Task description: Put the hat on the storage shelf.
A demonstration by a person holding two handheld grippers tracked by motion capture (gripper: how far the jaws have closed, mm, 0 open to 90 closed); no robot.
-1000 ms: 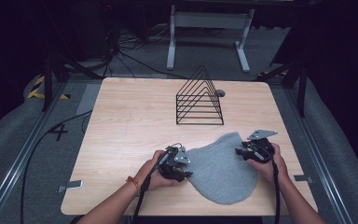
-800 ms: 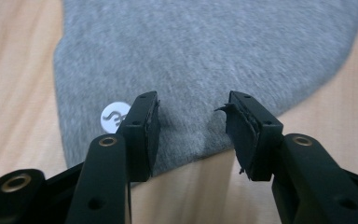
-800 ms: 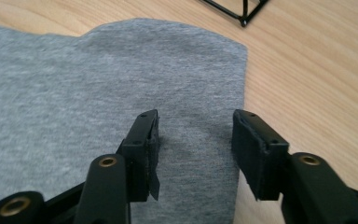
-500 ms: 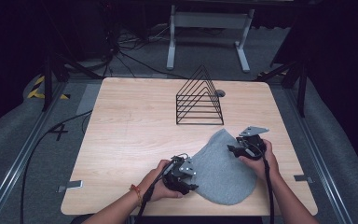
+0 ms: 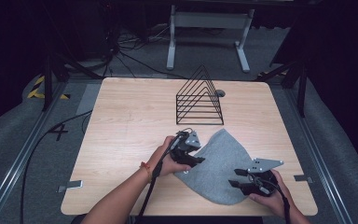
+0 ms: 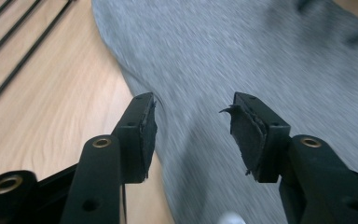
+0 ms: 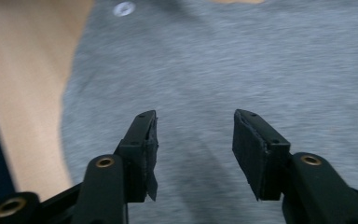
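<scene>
Table (image 5: 121,140): light wood, bears all below.
Cloth (image 5: 219,168): grey, rumpled, flat on table just in front of rack, toward near edge.
Rack (image 5: 199,100): black wire, triangular, upright behind cloth, apart from it.
Left gripper (image 5: 196,157): at cloth's left edge, jaws half apart, nothing pinched; edge lies under gap.
Right gripper (image 5: 233,177): over cloth's near right part, jaws half apart after closing slightly, cloth beneath, not clamped.
</scene>
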